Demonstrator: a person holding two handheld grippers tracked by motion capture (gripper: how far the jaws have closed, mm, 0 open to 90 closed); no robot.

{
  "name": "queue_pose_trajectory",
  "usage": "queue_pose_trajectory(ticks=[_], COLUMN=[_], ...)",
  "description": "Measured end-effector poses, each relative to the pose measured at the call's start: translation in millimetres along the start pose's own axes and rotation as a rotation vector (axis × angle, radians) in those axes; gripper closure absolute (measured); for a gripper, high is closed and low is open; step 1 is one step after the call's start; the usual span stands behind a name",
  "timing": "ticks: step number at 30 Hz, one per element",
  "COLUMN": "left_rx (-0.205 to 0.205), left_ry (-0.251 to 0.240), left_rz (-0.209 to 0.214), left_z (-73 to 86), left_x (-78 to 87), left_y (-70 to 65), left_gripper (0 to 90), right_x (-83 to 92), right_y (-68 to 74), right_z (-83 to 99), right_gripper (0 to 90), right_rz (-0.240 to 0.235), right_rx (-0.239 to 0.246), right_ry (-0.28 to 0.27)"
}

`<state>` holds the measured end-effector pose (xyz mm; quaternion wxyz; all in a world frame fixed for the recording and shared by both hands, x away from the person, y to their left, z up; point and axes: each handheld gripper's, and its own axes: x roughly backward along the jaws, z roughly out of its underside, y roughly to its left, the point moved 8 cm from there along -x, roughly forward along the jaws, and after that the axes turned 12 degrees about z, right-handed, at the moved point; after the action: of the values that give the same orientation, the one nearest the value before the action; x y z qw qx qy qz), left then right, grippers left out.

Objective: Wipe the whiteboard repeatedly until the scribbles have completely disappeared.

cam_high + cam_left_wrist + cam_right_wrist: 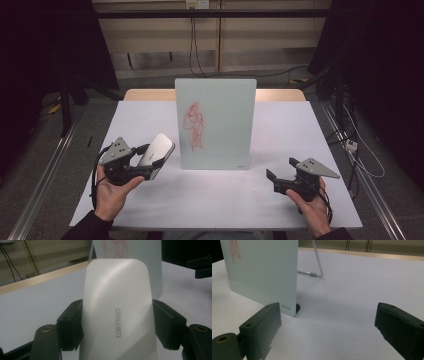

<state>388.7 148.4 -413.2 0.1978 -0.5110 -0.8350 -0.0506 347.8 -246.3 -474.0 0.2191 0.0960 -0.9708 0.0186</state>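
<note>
I see my left gripper (150,162) grasping the white eraser (156,155) on both sides, held above the table (280,130) at about 8 o'clock from the standing whiteboard (216,123) with red scribble (194,125). My right gripper (281,169), at 4 o'clock, has its jaws spread apart around nothing.

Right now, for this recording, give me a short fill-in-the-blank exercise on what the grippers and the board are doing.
1. The left gripper is shut on a white ____.
2. The scribble on the upright whiteboard is ____ in colour.
3. The right gripper has its jaws ____, with nothing between them.
4. The whiteboard stands on the ____.

Missing words: eraser; red; open; table
</note>
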Motion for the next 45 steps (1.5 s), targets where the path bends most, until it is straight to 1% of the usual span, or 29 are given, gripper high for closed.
queue_pose_trajectory(ticks=[3,8,10,13,15,17,19,22,23,24,28,29,35,36,39,40,41,42,45], left_rx=[-0.024,-0.039,-0.050,-0.055,-0.067,-0.075,-0.090,-0.114,-0.130,-0.136,-0.155,-0.153,-0.182,-0.192,-0.207,-0.219,-0.223,-0.219,-0.238], left_ry=[0.010,-0.001,-0.003,-0.010,-0.003,-0.014,-0.010,-0.019,-0.022,-0.024,-0.024,-0.026,-0.044,-0.041,-0.044,-0.042,-0.041,-0.049,-0.049], left_rz=[0.011,0.017,0.011,0.005,0.009,0.012,0.007,-0.001,-0.007,-0.008,-0.011,-0.012,-0.044,-0.058,-0.071,-0.081,-0.086,-0.088,-0.097], left_z=[-1.0,-6.4,-9.8,-13.2,-15.5,-19.1,-23.2,-30.9,-34.4,-36.7,-42.6,-43.5,-53.0,-54.1,-57.8,-58.8,-59.5,-61.1,-65.7], left_x=[-2.9,-4.9,-5.6,-8.5,-11.7,-14.1,-15.5,-18.4,-20.1,-21.6,-29.0,-30.0,-38.2,-39.2,-42.2,-43.2,-44.2,-46.0,-50.3], left_y=[-5.4,-10.0,-11.1,-12.2,-14.5,-17.0,-18.6,-20.1,-20.5,-20.6,-21.0,-20.9,-17.5,-16.6,-14.2,-13.2,-12.7,-12.0,-9.9], left_gripper=[31.2,31.2,31.2,31.2,31.2,31.2,31.2,31.2,31.2,31.2,31.2,31.2,31.2,31.2,31.2,31.2,31.2,31.2,31.2], right_x=[-0.2,0.0,0.0,0.0,-0.1,0.2,0.4,0.1,-0.2,-0.3,0.0,0.1,0.1,0.2,-0.3,-0.1,0.1,0.2,-0.3], right_y=[0.9,0.7,0.9,1.5,2.4,2.6,2.1,2.1,2.3,2.1,2.5,2.5,2.7,2.9,2.1,2.6,2.8,2.7,2.2], right_z=[0.2,0.2,0.1,0.0,0.0,0.1,0.4,1.1,1.1,1.4,1.3,1.2,1.3,1.4,1.3,1.4,1.4,1.3,1.4], right_gripper=[6.8,6.8,6.8,6.8,6.7,6.7,6.5,5.9,5.6,5.6,5.7,5.7,5.7,5.7,5.7,5.7,5.7,5.7,5.7], right_rz=[-0.009,-0.005,-0.006,-0.006,-0.009,-0.008,-0.005,-0.012,-0.013,-0.013,-0.013,-0.014,-0.013,-0.015,-0.013,-0.014,-0.015,-0.014,-0.016], right_rx=[-0.014,-0.006,-0.006,-0.004,0.004,0.008,0.013,0.012,0.011,0.018,0.013,0.011,0.013,0.013,0.018,0.013,0.012,0.013,0.017], right_ry=[0.004,0.001,0.000,0.001,0.000,0.000,0.002,0.010,0.012,0.016,0.016,0.016,0.017,0.016,0.015,0.017,0.017,0.016,0.015])
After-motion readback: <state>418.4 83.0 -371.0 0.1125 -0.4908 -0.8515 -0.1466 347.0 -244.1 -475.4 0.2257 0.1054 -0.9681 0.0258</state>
